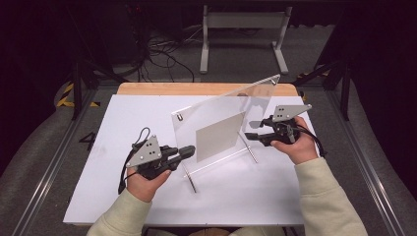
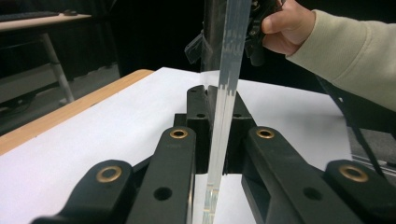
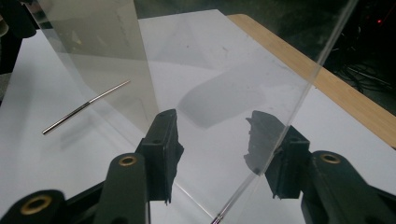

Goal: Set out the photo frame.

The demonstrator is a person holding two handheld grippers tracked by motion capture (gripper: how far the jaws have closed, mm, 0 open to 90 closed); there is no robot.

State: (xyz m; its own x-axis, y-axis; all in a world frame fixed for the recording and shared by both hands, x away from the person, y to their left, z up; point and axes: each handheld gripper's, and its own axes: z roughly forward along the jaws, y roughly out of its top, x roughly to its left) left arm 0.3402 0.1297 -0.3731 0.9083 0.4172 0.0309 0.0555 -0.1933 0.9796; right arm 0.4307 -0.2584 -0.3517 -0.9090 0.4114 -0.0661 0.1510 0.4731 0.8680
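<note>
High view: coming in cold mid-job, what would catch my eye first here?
The clear acrylic frame standing tilted at the middle of the white table, a grey sheet sandwiched inside it. The left gripper is shut on the frame's near edge, while the right gripper sits open at the far edge, its jaws spread around that edge. A metal rod lies on the table nearby.
</note>
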